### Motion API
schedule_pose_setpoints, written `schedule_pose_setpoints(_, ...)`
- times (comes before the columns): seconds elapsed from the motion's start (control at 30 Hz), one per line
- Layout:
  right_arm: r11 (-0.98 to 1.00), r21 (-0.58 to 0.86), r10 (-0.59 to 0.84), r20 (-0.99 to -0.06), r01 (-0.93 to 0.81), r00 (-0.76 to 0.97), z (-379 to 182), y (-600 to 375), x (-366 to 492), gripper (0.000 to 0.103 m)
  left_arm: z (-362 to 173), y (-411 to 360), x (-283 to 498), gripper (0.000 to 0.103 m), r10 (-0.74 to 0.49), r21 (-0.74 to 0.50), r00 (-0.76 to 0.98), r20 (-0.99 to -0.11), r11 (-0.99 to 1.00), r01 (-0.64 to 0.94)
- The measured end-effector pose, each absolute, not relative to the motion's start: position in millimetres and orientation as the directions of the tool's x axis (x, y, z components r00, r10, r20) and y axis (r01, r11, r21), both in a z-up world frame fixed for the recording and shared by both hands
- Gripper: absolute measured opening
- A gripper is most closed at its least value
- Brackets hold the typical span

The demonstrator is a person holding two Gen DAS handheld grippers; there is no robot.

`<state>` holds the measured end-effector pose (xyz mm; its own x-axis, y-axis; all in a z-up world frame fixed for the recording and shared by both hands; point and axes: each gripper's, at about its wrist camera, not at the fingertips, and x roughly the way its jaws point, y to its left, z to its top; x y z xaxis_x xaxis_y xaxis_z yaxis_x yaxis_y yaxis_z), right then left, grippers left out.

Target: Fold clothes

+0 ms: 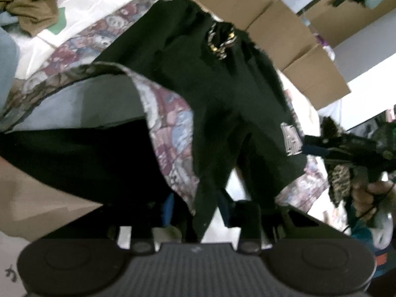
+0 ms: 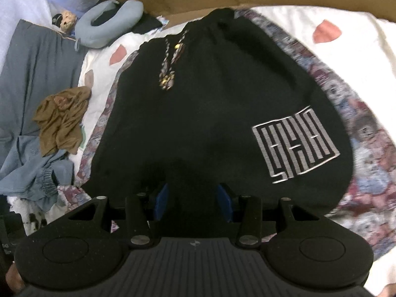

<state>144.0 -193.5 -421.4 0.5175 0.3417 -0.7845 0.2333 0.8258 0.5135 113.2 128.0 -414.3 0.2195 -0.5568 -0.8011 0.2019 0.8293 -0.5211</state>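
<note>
Black shorts [image 2: 210, 104] lie on the patterned quilt [image 2: 358, 136] — right gripper [image 2: 193, 201] spread over the near hem, left gripper [image 1: 198, 212] pinching a hem corner.

I'm in a bedroom at home, working on a bed with a white sheet [image 2: 358, 57] and a patchwork quilt [image 2: 366, 148] on it. Left of the quilt there's a grey neck pillow [image 2: 109, 24], a small doll [image 2: 65, 21] and loose clothes; cardboard boxes [image 1: 284, 37] sit behind it.
</note>
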Motion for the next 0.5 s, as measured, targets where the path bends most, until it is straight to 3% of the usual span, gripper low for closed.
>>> schedule_pose_setpoints(0.2,0.799,0.569,0.431,-0.767,0.193,0.476,-428,-169,151,0.051,-417,126,112,0.037,-0.585,-0.550,0.216,-0.782,0.810,0.205)
schedule_pose_setpoints(0.23,0.792,0.580,0.442,-0.761,0.192,0.474,-429,-165,150,0.051,-418,126,112,0.032,-0.589,-0.555,0.209,-0.780,0.807,0.202)
schedule_pose_setpoints(0.3,0.779,0.596,0.458,-0.753,0.195,0.472,-431,-157,147,0.051,-420,127,112,0.006,-0.598,-0.566,0.196,-0.777,0.801,0.197)
schedule_pose_setpoints(0.5,0.741,0.641,0.518,-0.735,0.200,0.438,-442,-140,141,0.051,-420,130,111,0.005,-0.613,-0.583,0.163,-0.773,0.788,0.200)
